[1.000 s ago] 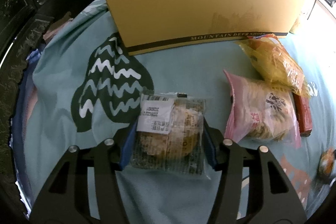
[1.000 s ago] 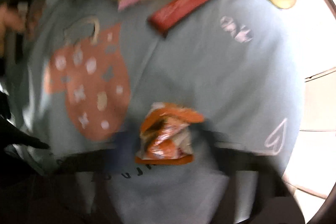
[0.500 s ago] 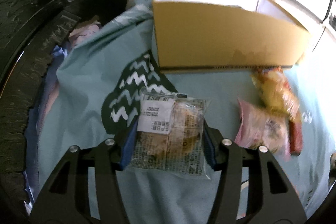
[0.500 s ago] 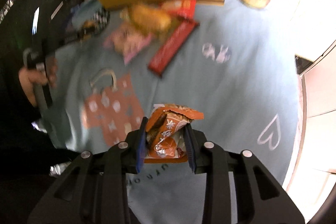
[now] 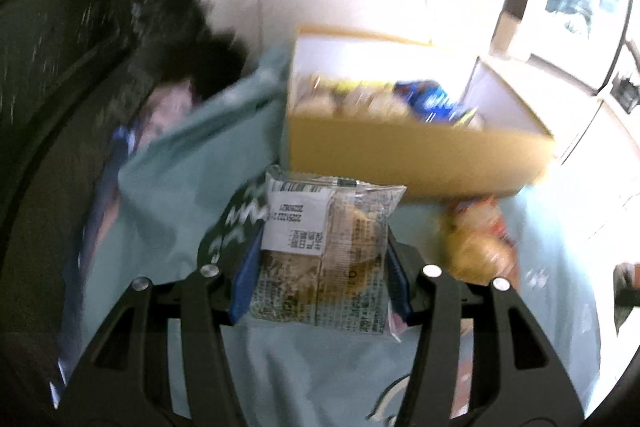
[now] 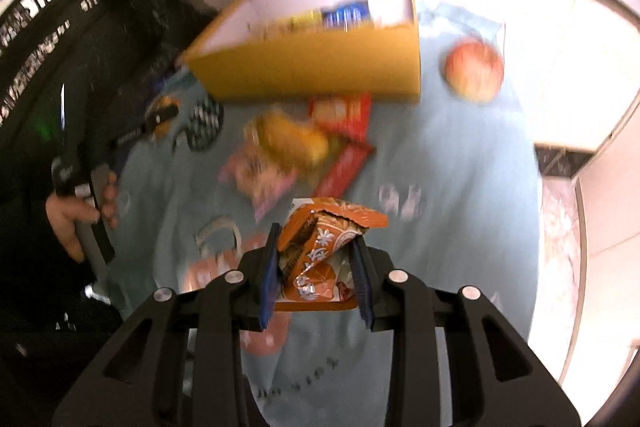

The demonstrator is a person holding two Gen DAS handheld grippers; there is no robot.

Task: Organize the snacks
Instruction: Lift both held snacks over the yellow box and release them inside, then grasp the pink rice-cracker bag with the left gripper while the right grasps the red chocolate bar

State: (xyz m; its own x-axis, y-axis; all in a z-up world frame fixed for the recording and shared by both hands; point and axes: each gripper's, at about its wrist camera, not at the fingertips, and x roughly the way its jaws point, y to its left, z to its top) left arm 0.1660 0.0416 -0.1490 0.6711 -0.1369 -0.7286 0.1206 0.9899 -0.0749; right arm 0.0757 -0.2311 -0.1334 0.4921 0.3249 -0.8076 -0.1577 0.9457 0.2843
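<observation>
The clear cookie pack [image 5: 324, 259] sat clamped in the left tool [image 5: 320, 279] at frame center, the orange packet [image 6: 320, 251] pinched in the right tool [image 6: 316, 275]. Both could've slipped or snagged the yellow box [image 5: 400, 155] rim in the upper middle, since the wrappers looked slick.

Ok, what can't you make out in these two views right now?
- Snacks inside the yellow box: motion blur in both views, and its front wall hides the lower parts.
- Packets on the cloth: too blurred to read in the right view.
- Bottom of the orange packet: hidden between the right gripper fingers.
</observation>
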